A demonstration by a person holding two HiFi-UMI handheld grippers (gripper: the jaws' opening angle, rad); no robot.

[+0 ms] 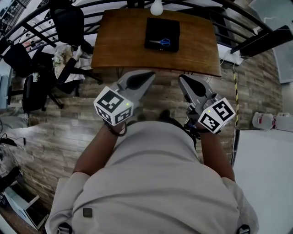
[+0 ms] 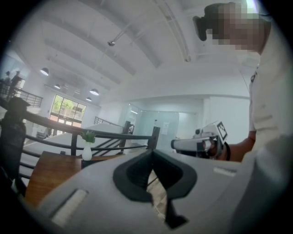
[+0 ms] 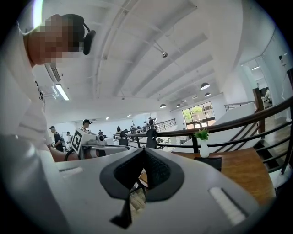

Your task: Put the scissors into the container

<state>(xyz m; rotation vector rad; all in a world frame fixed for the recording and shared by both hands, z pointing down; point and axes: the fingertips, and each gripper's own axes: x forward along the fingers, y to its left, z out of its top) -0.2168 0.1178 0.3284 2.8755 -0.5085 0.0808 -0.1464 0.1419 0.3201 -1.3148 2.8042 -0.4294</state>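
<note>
Blue-handled scissors [image 1: 161,42] lie inside a flat black container [image 1: 153,27] on the far part of a wooden table [image 1: 119,45]. Both grippers are held close to the person's body, short of the table's near edge and well away from the scissors. My left gripper [image 1: 149,73] has its jaws together with nothing between them, and the left gripper view shows its tips [image 2: 152,151] meeting. My right gripper [image 1: 183,78] is likewise shut and empty [image 3: 144,150]. In the right gripper view the container [image 3: 208,162] sits low on the table, ahead to the right.
A white vase [image 1: 156,7] with a small plant stands just behind the container, by a black railing [image 1: 229,20]. Office chairs [image 1: 68,27] and clutter stand left of the table. A white surface [image 1: 265,173] lies at the right. The floor is wood plank.
</note>
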